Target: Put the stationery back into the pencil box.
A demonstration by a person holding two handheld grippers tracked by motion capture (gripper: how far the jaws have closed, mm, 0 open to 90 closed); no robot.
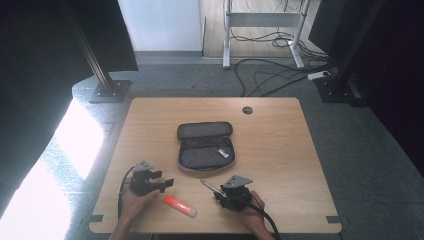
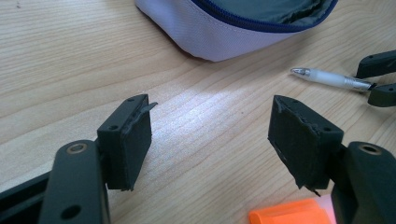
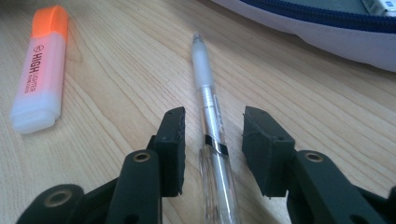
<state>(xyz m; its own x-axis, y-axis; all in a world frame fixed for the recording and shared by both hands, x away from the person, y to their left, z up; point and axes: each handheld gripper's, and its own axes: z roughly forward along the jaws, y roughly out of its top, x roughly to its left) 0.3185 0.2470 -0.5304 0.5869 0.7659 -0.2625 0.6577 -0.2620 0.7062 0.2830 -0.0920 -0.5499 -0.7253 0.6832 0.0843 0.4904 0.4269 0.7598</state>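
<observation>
A clear pen (image 3: pixel 208 93) lies flat on the wooden table (image 1: pixel 280 150), its tip toward the open grey pencil case (image 1: pixel 205 147). My right gripper (image 3: pixel 212 135) straddles the pen's barrel, one pad on each side with a small gap, so it is open. From above, the right gripper (image 1: pixel 220 192) sits at the pen (image 1: pixel 210 186) near the front edge. An orange highlighter (image 1: pixel 180 205) lies between the two hands. My left gripper (image 2: pixel 210 135) stands wide open over bare wood, the highlighter (image 2: pixel 289 213) just below its right jaw and the pen (image 2: pixel 327 78) farther off.
The pencil case (image 2: pixel 224 28) lies unzipped mid-table with a small white item (image 1: pixel 223 153) inside. A round cable hole (image 1: pixel 247 110) is near the table's far edge. Cables (image 1: pixel 270 75) and stand feet lie on the floor beyond.
</observation>
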